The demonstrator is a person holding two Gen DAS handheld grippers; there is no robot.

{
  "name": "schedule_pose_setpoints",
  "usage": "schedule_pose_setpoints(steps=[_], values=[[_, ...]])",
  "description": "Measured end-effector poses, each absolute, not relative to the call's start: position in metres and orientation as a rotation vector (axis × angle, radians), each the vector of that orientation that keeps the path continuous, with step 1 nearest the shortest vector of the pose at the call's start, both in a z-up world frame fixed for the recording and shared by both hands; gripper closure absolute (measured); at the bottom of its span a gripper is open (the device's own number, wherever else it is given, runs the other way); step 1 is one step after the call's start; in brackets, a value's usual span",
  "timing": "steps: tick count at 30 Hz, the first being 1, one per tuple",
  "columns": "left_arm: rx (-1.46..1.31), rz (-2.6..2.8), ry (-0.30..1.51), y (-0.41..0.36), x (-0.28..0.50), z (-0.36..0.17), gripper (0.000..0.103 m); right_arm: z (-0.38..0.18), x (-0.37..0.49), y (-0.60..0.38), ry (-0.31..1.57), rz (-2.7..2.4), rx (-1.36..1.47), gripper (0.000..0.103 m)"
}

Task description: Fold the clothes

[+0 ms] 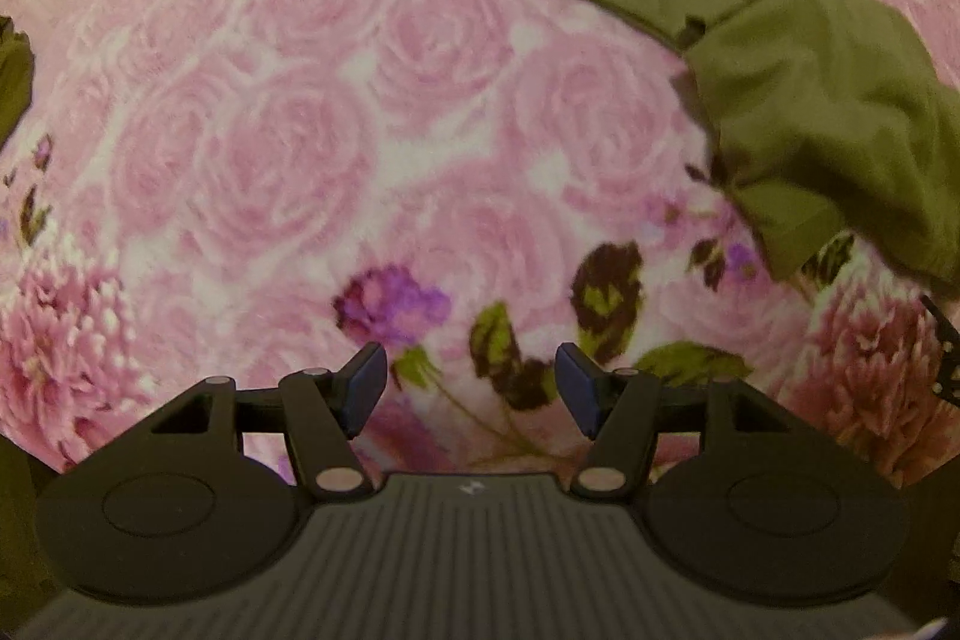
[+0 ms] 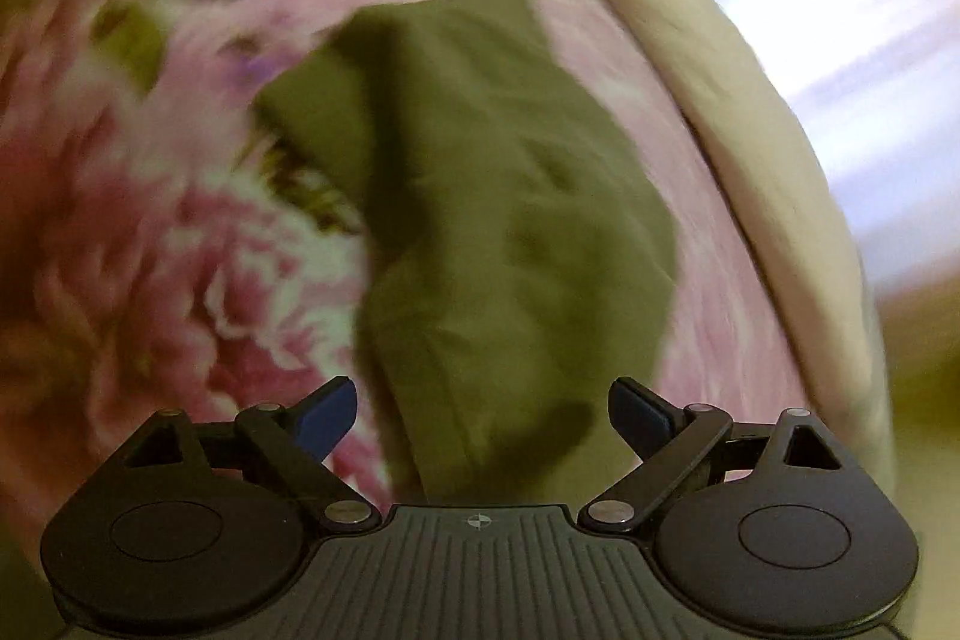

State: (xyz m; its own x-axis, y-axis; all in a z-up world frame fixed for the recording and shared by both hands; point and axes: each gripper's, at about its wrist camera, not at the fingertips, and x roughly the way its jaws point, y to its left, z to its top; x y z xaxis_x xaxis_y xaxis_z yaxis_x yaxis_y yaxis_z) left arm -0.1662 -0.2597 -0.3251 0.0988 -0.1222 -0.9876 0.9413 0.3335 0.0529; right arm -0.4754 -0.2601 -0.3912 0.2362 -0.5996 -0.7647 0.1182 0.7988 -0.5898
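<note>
Your left gripper [image 1: 470,382] hangs over the pink floral blanket [image 1: 300,130] with its 2 blue-padded fingers [image 1: 366,388] spread apart and nothing between them. Directly past the fingertips you see printed leaves and a purple blossom, not cloth. The olive-green garment [image 1: 828,100] lies up and to the right in this view, well apart from that gripper. 1 long flat strip of it, a sleeve or leg (you cannot tell which), stretches toward the top centre, and a bunched, wrinkled mass sits at the right edge. A second patch of dark olive fabric [image 1: 12,82] shows at the far left edge; whether it belongs to the same garment cannot be told.

Your right gripper [image 2: 483,418] is released too, its jaws set wide. In the right wrist view, which is heavily blurred, the olive-green garment [image 2: 480,196] fills the middle and runs down between the 2 open fingers to the gripper body. The pads [image 2: 327,421] stand either side of the cloth and are not pinching it. Whether the fabric touches the gripper is not clear through the blur. The floral blanket [image 2: 150,280] surrounds the garment, and a cream-coloured border [image 2: 720,112] runs along the right side of the bed.
</note>
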Motion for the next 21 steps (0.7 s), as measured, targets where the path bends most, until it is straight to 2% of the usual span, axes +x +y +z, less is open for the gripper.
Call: schedule_pose_setpoints(steps=[1,3,4,7,11,15,16,17,18,19,21], values=[[0.899,-0.965,1.199,-0.259,-0.168,-0.329,0.045,-0.401,-0.472,-0.258,1.25,-0.48,-0.526,0.01],[0.897,-0.955,1.209,-0.257,-0.171,-0.336,0.045,-0.407,-0.468,-0.263,1.255,-0.407,-0.562,0.071],[0.892,-0.956,1.21,-0.257,-0.173,-0.338,0.045,-0.393,-0.468,-0.282,1.218,-0.441,-0.422,0.082],[0.879,-0.957,1.21,-0.259,-0.177,-0.34,0.045,-0.348,-0.472,-0.338,1.078,-0.539,-0.005,0.082],[0.851,-0.972,1.198,-0.271,-0.185,-0.337,0.045,-0.273,-0.534,-0.434,0.662,-0.849,0.551,0.082],[0.813,-1.005,1.184,-0.289,-0.197,-0.334,0.045,-0.247,-0.618,-0.512,0.385,-1.264,0.939,0.082],[0.802,-1.014,1.187,-0.294,-0.201,-0.335,0.045,-0.252,-0.638,-0.524,0.393,-1.332,1.044,0.08],[0.791,-1.025,1.193,-0.3,-0.204,-0.336,0.045,-0.258,-0.658,-0.535,0.401,-1.399,1.15,0.06],[0.778,-1.038,1.199,-0.306,-0.209,-0.338,0.045,-0.263,-0.677,-0.545,0.409,-1.457,1.251,0.051],[0.765,-1.051,1.206,-0.312,-0.214,-0.34,0.045,-0.271,-0.69,-0.546,0.424,-1.469,1.308,0.037],[0.742,-1.077,1.227,-0.322,-0.223,-0.345,0.045,-0.282,-0.706,-0.538,0.436,-1.437,1.351,0.032]])
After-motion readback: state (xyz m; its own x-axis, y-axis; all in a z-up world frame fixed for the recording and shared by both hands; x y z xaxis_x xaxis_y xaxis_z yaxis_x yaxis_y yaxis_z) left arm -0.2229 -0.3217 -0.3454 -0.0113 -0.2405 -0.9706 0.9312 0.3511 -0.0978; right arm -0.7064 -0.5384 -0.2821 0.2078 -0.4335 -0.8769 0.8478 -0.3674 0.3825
